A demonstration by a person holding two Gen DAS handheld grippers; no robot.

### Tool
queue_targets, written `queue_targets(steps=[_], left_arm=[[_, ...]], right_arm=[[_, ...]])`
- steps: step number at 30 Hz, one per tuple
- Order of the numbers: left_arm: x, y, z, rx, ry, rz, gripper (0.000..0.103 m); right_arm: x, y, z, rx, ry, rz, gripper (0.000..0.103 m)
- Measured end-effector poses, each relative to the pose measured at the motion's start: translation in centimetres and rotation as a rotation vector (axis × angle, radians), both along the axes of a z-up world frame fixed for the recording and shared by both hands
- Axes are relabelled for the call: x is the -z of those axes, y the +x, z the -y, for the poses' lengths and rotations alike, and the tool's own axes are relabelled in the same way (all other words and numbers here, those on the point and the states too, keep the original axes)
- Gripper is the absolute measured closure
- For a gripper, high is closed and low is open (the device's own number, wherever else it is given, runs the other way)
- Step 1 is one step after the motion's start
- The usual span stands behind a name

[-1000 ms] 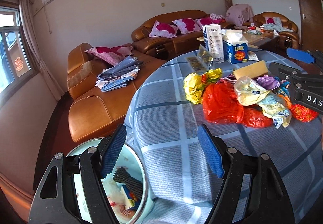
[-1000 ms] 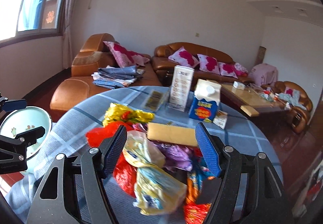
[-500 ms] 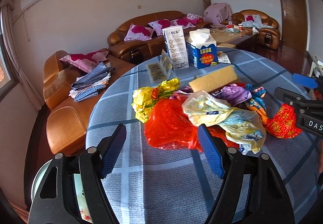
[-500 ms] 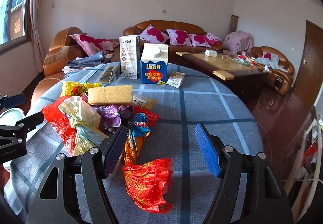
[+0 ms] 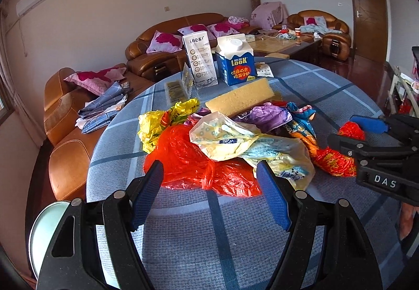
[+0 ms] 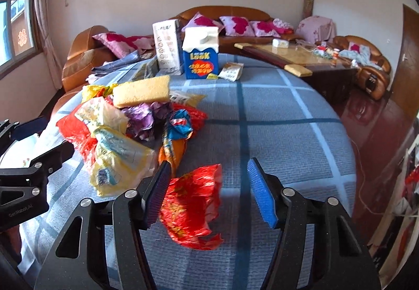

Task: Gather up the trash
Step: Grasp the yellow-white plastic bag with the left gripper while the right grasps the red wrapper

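While your right gripper (image 6: 208, 191) has just been closing around the red wrapper (image 6: 192, 205), not yet clamped, you need to finish squeezing before lifting it.

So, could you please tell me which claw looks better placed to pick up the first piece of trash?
Right. The right claw has just been closing around the red wrapper, which lies between its fingers, not yet pinched. The left claw is open, short of the red plastic bag, with only tablecloth between its fingers.
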State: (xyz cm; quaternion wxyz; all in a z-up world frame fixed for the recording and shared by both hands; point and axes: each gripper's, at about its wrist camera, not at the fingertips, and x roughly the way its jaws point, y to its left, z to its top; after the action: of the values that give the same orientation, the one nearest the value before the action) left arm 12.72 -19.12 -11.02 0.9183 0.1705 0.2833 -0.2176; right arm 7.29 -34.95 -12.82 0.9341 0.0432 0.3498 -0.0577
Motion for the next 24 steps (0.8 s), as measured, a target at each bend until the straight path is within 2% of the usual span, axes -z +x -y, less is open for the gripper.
queue_targets(steps=[2, 3, 5, 7, 14, 21, 22, 23, 24], left_arm=[[0.0, 0.0, 0.1, 0.004, 0.001, -0.001, 0.031], [0.1, -0.1, 0.2, 0.007, 0.001, -0.004, 0.031], [0.0, -0.2, 0.4, 0.012, -0.004, -0.006, 0.031], [-0.2, -0.3, 0.5, 0.017, -0.011, -0.008, 0.031], [-0.4, -1.1, 2.1, 0.057, -0.017, -0.012, 0.031], [1.5, -0.3, 4.7, 0.091, 0.019, -0.059, 0.032], [1.8, -0.1, 5.0, 0.099, 0.024, -0.077, 0.041], [2.2, 0.1, 5.4, 0.116, 0.025, -0.102, 0.055], [2.5, 0.2, 5.6, 0.129, 0.028, -0.117, 0.061]], right_arm=[[0.5, 0.2, -0.4, -0.041, 0.019, -0.031, 0.066], [0.6, 0.1, -0.7, -0.057, 0.028, -0.035, 0.068], [0.6, -0.2, -1.0, -0.088, 0.043, -0.032, 0.086], [0.2, -0.6, -1.2, -0.108, 0.049, -0.014, 0.091], [-2.2, -2.6, -0.4, -0.068, 0.044, 0.103, 0.092], [-1.9, -2.6, 0.9, -0.041, 0.030, 0.102, 0.092], [-1.9, -2.6, 1.0, -0.040, 0.029, 0.102, 0.092], [-2.0, -2.7, 1.0, -0.039, 0.026, 0.102, 0.092], [-2.1, -2.6, 1.0, -0.040, 0.025, 0.102, 0.092]])
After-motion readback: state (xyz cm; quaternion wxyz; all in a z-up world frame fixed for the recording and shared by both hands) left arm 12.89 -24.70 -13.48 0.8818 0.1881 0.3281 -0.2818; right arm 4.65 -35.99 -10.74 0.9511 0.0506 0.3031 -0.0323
